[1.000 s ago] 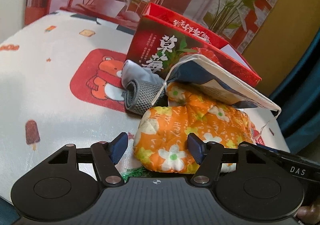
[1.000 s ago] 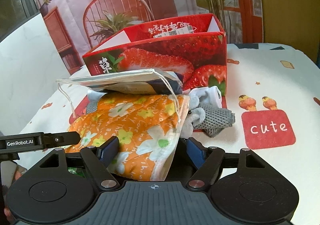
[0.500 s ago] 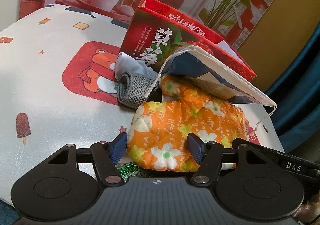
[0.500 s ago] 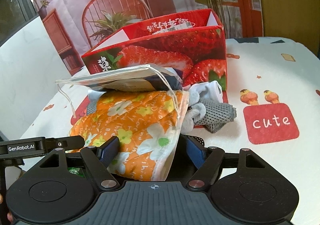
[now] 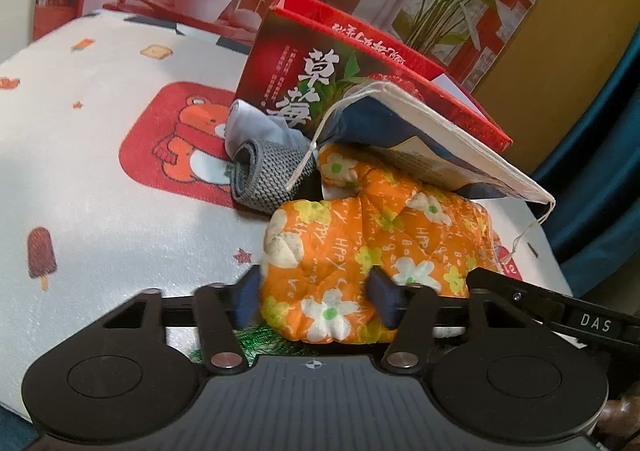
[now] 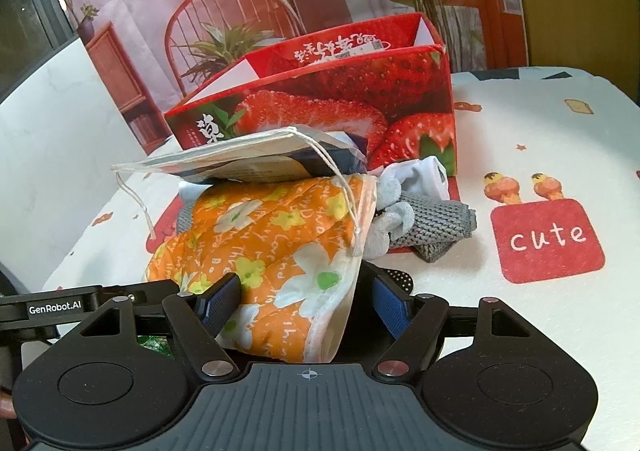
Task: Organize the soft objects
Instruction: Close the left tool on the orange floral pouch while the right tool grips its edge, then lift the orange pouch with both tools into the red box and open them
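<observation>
Oven mitt (image 5: 372, 251), orange floral, lies at 12 o'clock between both grippers, long axis left-right. Left gripper (image 5: 316, 299) just closed, pinching its rounded end; right gripper (image 6: 304, 303) half-open, straddling the cuff, right pad clear. Strawberry box (image 6: 360, 99) behind at 12.

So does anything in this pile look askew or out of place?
Yes. The flat drawstring pouch sits tilted on the orange floral cushion, one edge against the strawberry box, one overhanging, cords dangling. Grey knitted cloth lies crumpled beside them. Nothing looks damaged.
</observation>
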